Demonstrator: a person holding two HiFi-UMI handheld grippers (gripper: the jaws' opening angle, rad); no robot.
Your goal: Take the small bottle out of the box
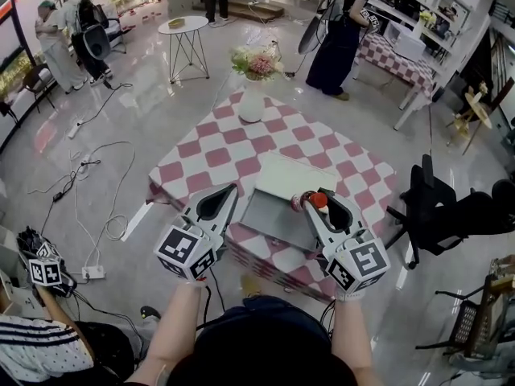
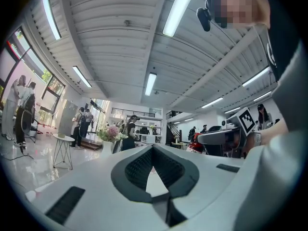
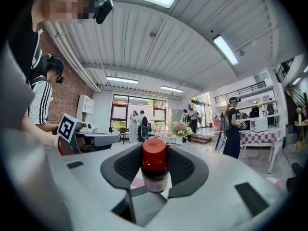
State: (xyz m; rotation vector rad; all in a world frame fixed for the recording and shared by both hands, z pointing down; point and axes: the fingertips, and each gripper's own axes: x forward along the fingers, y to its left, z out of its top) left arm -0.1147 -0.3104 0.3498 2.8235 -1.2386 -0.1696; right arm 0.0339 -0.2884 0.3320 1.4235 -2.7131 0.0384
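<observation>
The right gripper is clamped on the small bottle, its pads pressing the glass body from both sides just under the red cap. The bottle's long axis runs across the jaws, cap uppermost in the right gripper view, so it looks roughly upright. In the head view the bottle sits over the right rim of the box, and no box wall shows around it, so it appears already lifted clear. What remains, I judge, is to carry it outward past that right rim and set it down.

The left gripper hovers over the box's left rim, tips pressed together with nothing between them; it is the farther one and plays no part.

Behind the box its white lid stands open. Beyond the box, on the checkered table, stands a vase of flowers, well apart. Right of the box, off the table, is a black chair. Nothing blocks the outward path.
</observation>
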